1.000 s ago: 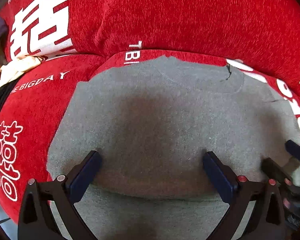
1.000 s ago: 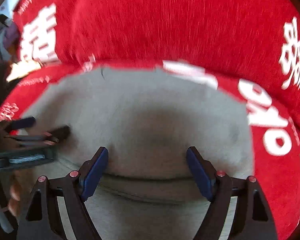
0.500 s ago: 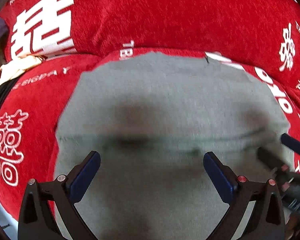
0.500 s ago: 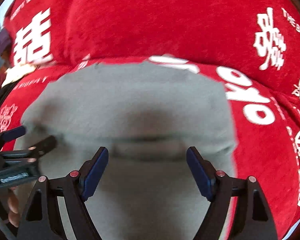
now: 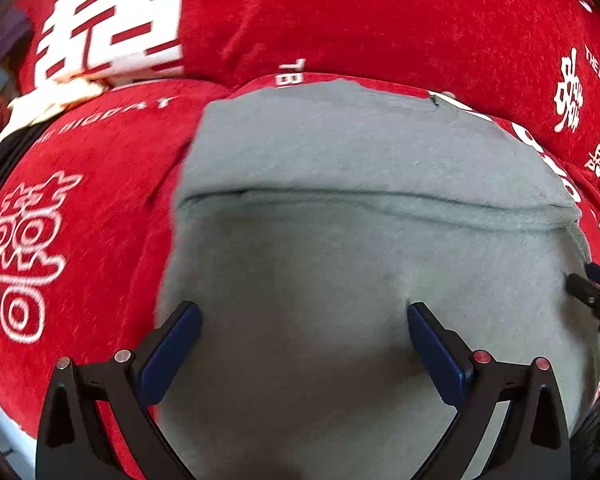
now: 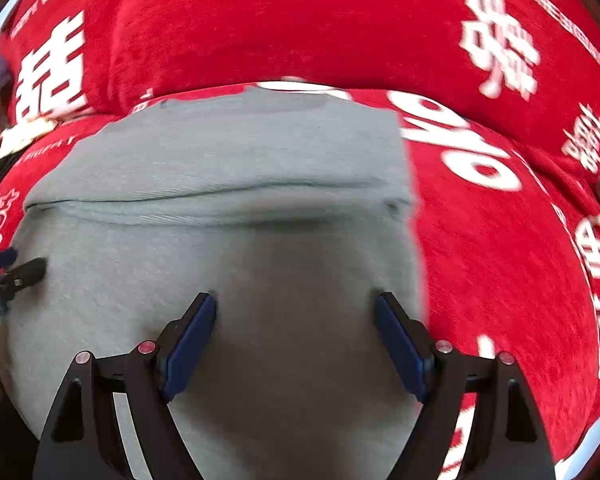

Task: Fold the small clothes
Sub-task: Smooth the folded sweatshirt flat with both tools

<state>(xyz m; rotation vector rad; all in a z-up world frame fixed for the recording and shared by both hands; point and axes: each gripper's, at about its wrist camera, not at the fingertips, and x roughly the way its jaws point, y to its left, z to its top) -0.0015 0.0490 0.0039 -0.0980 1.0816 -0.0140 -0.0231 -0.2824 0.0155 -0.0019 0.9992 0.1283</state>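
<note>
A grey knitted garment [image 5: 360,152] lies folded on a red cushion cover, with its near layer laid over the far part. The ribbed hem [image 5: 380,200] of that layer runs straight across the middle. My left gripper [image 5: 302,308] hovers open over the near layer with nothing between its blue pads. In the right wrist view the same garment [image 6: 240,148] and hem [image 6: 220,204] show, and my right gripper [image 6: 296,298] stands open over the cloth by its right edge. Each gripper's fingers poke into the other's view at the side.
The red seat cover [image 5: 80,200] with white characters surrounds the garment, and a red back cushion [image 5: 340,20] rises just behind it. Cream and dark cloths [image 5: 48,100] lie at the far left. The seat's front edge falls away at the bottom corners.
Both grippers have drawn back toward the near side, staying open. The folded hem, which lay right between the fingertips a second ago, now sits well beyond them.
</note>
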